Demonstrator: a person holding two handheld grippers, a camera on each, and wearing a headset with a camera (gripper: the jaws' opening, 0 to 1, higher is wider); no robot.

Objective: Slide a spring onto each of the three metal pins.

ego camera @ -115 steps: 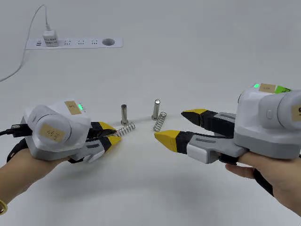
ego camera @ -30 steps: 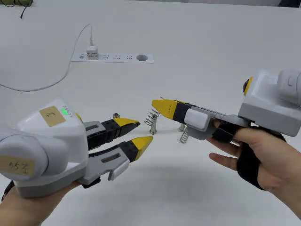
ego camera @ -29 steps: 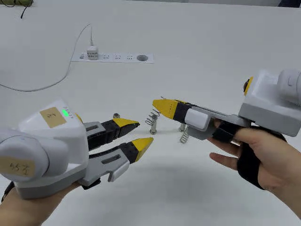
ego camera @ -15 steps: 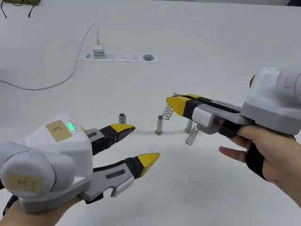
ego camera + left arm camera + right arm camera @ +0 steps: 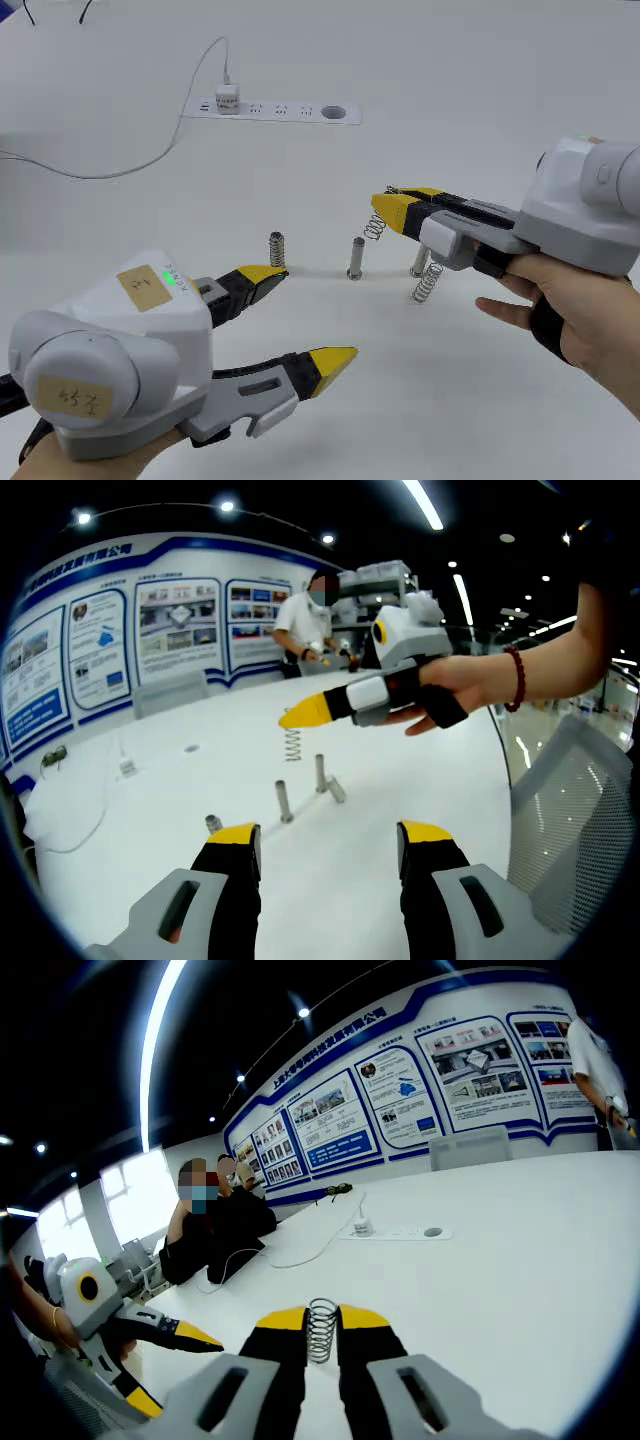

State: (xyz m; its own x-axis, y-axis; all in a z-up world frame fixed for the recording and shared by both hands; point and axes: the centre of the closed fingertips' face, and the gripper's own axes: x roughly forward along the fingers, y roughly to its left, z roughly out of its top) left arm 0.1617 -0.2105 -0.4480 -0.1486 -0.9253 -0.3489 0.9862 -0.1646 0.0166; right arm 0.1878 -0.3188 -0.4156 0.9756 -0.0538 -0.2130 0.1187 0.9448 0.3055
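Note:
Three metal pins stand in a row on the white table. The left pin [image 5: 277, 247] [image 5: 213, 823] wears a spring. The middle pin [image 5: 356, 258] [image 5: 285, 802] is bare. A loose spring [image 5: 428, 283] [image 5: 335, 790] leans against the right pin [image 5: 418, 262] [image 5: 320, 773]. My right gripper [image 5: 385, 208] [image 5: 322, 1322] is shut on another spring [image 5: 375, 228] [image 5: 320, 1330] [image 5: 292, 744], which hangs above and between the middle and right pins. My left gripper [image 5: 300, 315] [image 5: 330, 835] is open and holds nothing, low and short of the left pin.
A white power strip [image 5: 280, 110] [image 5: 395, 1232] with a plugged charger and cable lies at the far side of the table. People sit and stand beyond the table's ends in the gripper views. Bare tabletop surrounds the pins.
The left gripper, earlier shut on a spring by the left pin, is now open wide and that pin carries the spring. The right gripper, earlier open, now grips a spring.

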